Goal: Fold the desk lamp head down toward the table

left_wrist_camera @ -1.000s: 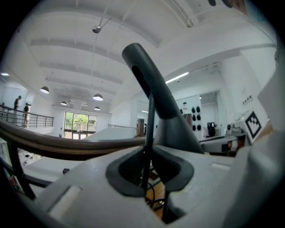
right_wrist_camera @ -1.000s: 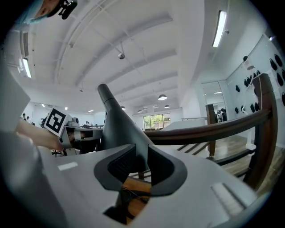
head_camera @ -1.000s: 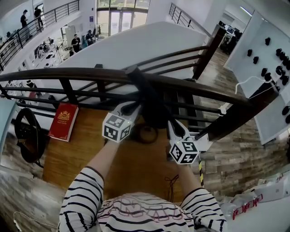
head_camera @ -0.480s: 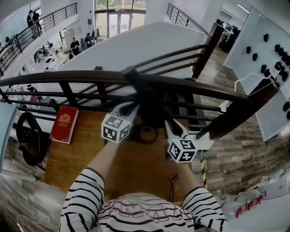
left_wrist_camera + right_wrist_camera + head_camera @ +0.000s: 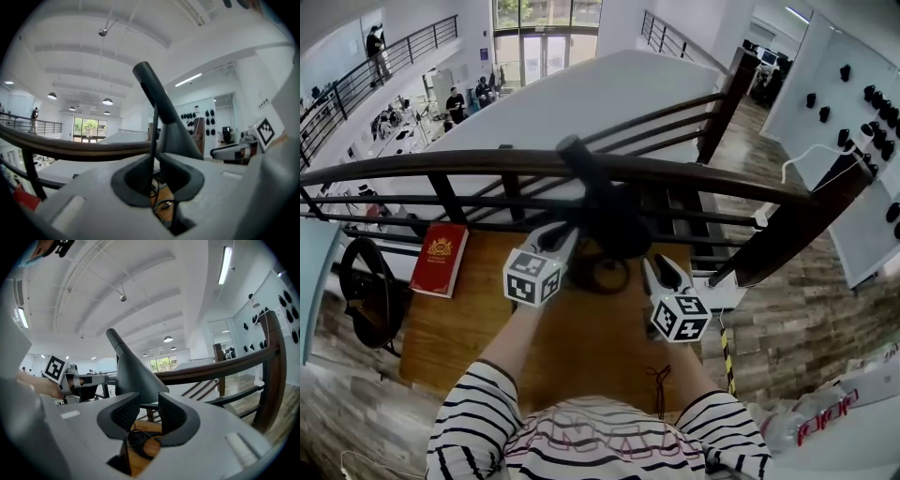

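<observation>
The black desk lamp stands at the far edge of the wooden table (image 5: 487,319), its cone-shaped head (image 5: 609,220) tilted up against the railing. My left gripper (image 5: 567,234) reaches it from the left. In the left gripper view my left gripper (image 5: 154,161) has its pads close together on the lamp's thin arm (image 5: 153,140), with the head (image 5: 168,126) rising behind. My right gripper (image 5: 661,272) sits to the right of the lamp's round base (image 5: 598,277). In the right gripper view my right gripper (image 5: 143,413) has its jaws opening with nothing between them, and the head (image 5: 133,371) lies beyond.
A dark wooden railing (image 5: 441,164) runs right behind the table, with a drop to a lower floor beyond. A red book (image 5: 441,258) lies at the table's left. A black wheel (image 5: 366,291) hangs off the left edge. A thin cable (image 5: 656,384) lies near the front.
Both grippers have drawn slightly back toward me and lower in the head view. The right gripper's fingers now stand clear of the lamp head.
</observation>
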A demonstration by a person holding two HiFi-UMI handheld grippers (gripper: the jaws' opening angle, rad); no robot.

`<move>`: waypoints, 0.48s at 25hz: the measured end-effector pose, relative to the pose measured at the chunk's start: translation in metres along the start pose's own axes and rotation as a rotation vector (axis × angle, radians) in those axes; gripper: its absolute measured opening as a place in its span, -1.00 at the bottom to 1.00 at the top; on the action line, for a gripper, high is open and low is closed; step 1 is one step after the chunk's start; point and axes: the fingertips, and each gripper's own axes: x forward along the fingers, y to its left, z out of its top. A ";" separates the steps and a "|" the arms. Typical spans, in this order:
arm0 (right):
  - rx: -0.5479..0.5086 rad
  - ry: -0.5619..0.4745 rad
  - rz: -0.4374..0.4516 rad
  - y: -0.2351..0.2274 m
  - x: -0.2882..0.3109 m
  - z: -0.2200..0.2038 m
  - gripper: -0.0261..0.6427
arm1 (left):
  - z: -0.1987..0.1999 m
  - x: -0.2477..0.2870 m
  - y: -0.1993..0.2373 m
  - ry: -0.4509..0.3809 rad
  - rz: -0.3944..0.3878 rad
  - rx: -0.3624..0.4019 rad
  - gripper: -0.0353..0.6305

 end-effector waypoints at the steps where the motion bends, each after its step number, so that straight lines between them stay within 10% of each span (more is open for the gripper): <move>1: 0.003 0.000 -0.002 0.003 -0.005 -0.001 -0.60 | 0.000 -0.006 -0.003 -0.002 0.000 -0.001 -0.73; 12: 0.036 -0.008 -0.026 0.047 -0.062 -0.018 -0.68 | -0.027 -0.091 -0.022 -0.017 -0.013 -0.051 -0.88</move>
